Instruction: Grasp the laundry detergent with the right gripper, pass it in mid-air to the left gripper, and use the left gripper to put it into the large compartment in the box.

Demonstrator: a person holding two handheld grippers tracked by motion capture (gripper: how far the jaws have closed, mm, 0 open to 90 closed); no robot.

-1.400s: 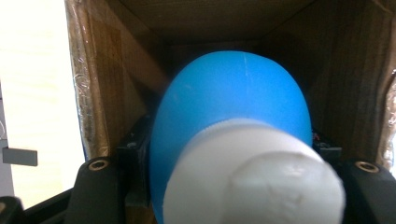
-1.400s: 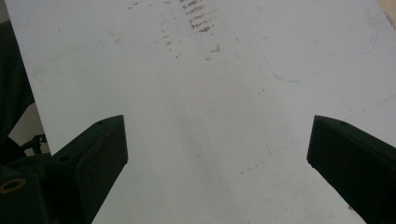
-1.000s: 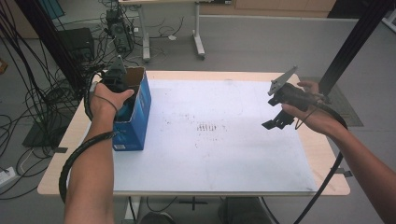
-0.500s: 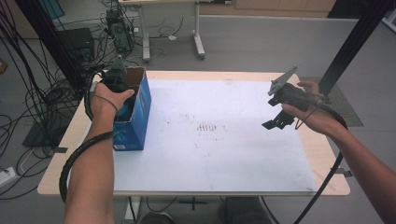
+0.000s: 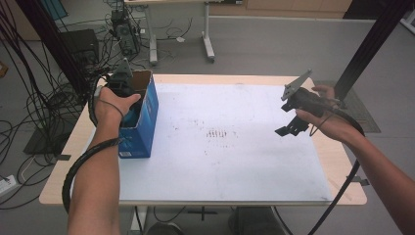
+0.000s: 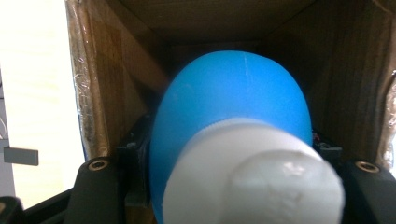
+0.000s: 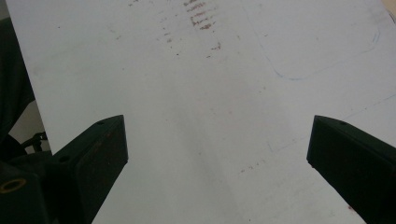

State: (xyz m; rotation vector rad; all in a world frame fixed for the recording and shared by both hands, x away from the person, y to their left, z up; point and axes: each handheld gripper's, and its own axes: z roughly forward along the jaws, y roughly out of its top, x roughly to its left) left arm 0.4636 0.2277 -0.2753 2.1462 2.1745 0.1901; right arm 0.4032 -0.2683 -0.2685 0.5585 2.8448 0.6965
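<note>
Blue-and-white bulb (image 6: 233,140) sits clamped in the left gripper (image 5: 123,84) inside the open blue box (image 5: 142,117) at left of frame. Right gripper (image 5: 293,110), jaws apart, hovers above the white sheet (image 5: 220,147) covering the wooden table (image 5: 347,191); cables (image 5: 29,98) litter the grey floor.

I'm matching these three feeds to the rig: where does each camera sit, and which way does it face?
High view: above the person's side, looking forward and down on the table; both forearms, the left gripper in the blue box, the right gripper in the air.
Left gripper view: rides the left gripper, looks into the cardboard box interior; its jaws flank a blue and white object.
Right gripper view: rides the right gripper, looks down on the white sheet; jaws wide apart.
Shared: the sheet's reddish marks.
</note>
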